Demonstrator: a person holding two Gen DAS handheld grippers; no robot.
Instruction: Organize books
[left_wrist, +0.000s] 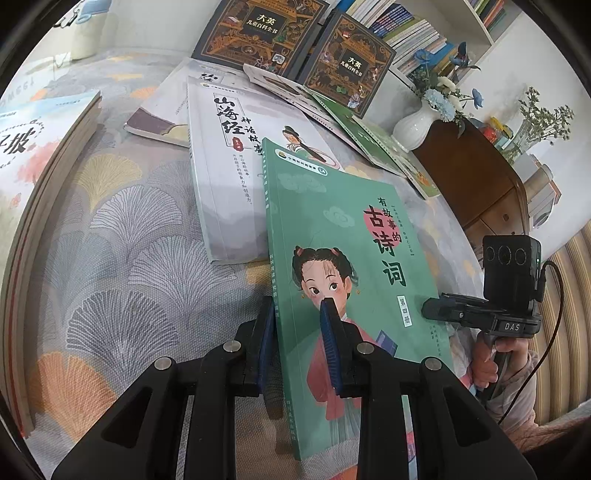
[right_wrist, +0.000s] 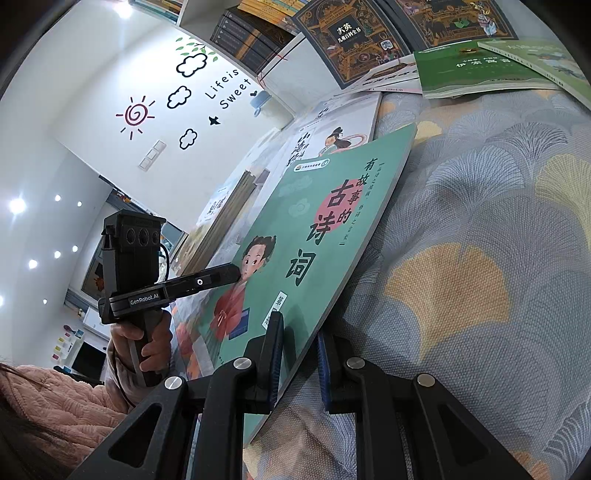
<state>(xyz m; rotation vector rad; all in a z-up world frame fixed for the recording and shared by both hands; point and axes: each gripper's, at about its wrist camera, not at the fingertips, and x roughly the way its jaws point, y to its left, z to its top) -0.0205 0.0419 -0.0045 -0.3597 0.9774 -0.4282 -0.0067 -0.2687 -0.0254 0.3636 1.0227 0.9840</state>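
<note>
A green picture book (left_wrist: 343, 236) with a girl on its cover is held at its near end by both grippers. My left gripper (left_wrist: 297, 306) is shut on the spine edge, with blue pads above and below the cover. My right gripper (right_wrist: 299, 328) is shut on the opposite long edge of the same green picture book (right_wrist: 314, 229). Each gripper shows in the other's view: the right gripper (left_wrist: 430, 309) at the book's right side, the left gripper (right_wrist: 232, 273) at its left. The book's far end overlaps a white book (left_wrist: 225, 166).
The table has a ginkgo-pattern cloth (left_wrist: 122, 240). A thick stack of books (left_wrist: 40, 166) lies at the left. Dark encyclopedia volumes (left_wrist: 347, 62) lean at the back, with thin green books (left_wrist: 356, 131) in front. A white vase (left_wrist: 413, 127) and a wooden cabinet (left_wrist: 469, 173) stand at the right.
</note>
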